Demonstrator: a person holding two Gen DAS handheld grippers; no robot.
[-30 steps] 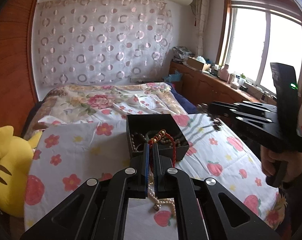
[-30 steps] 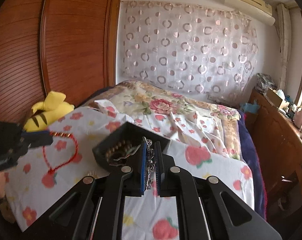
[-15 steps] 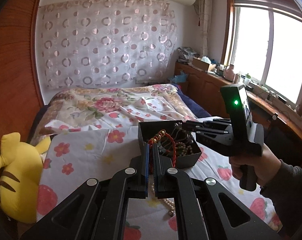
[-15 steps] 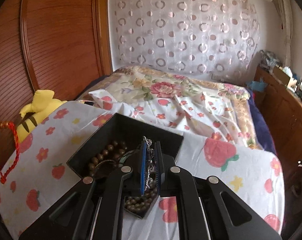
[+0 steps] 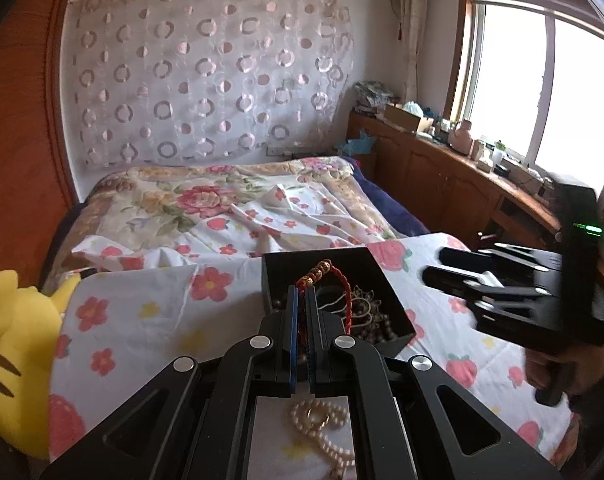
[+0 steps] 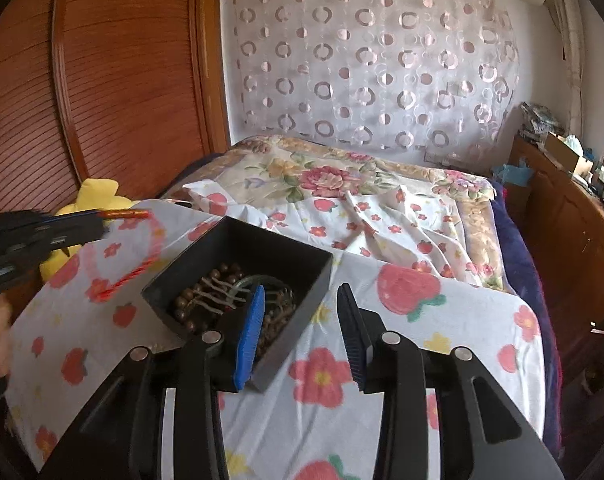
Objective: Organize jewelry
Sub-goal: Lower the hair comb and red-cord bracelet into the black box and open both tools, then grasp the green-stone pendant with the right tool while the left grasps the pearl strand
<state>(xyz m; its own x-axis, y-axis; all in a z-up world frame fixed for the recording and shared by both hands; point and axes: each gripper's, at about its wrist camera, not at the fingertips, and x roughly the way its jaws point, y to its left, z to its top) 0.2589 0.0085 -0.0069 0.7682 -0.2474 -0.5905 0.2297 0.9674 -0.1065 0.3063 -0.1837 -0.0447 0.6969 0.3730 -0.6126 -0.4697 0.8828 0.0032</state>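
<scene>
Red cord bracelet (image 5: 333, 284) looping upward over box (image 5: 393, 280)

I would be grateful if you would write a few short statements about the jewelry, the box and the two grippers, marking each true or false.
1. The left gripper is shut on the red cord bracelet. True.
2. The right gripper is clamped on a silver chain. False: its fingers have just been opening and nothing is between them.
3. The black box holds brown beads. True.
4. The pearl necklace lies inside the box. False: it lies on the flowered cloth, below the left gripper.
5. A yellow plush toy sits at the left edge of the cloth. True.
6. The box has its lid on. False: it is open at the top.
</scene>
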